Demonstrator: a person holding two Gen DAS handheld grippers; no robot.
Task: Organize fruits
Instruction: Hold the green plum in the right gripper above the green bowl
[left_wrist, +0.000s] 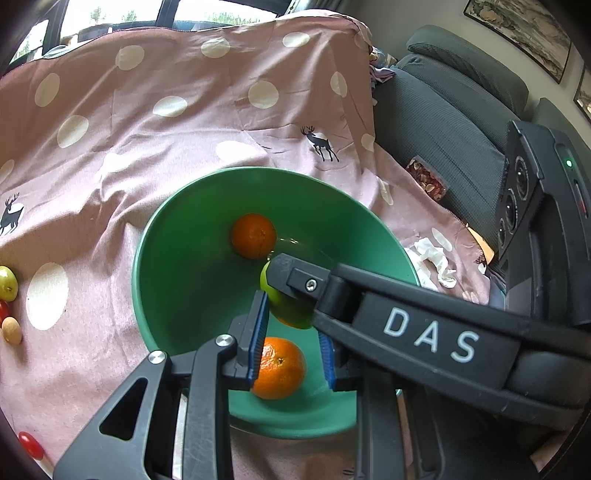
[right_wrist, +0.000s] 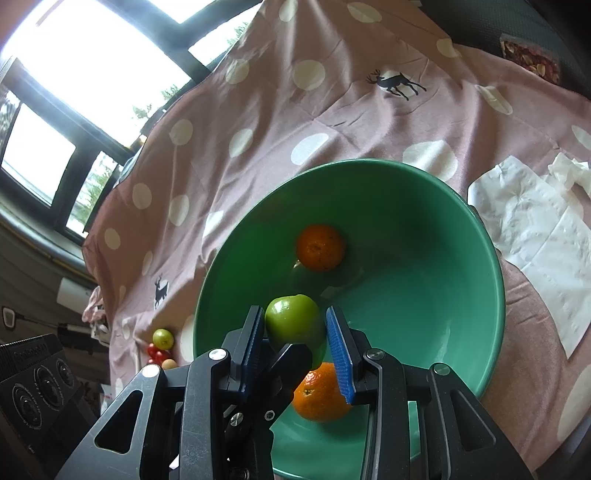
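The right gripper (right_wrist: 295, 341) pinches a green apple (right_wrist: 295, 325) over the green bowl (right_wrist: 480, 258), hiding part of 1 of 2 oranges (right_wrist: 320, 247). "DAS" shows on its arm. The left gripper (left_wrist: 291, 339) looks spread yet reads closed, holding nothing. Small fruits (right_wrist: 162, 347) sit outside, half hidden.

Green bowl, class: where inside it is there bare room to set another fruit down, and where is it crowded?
Free: the bare floor of the round green bowl, right of the far orange. Crowded: the near-left side, where the right gripper holds a green apple above the near orange.
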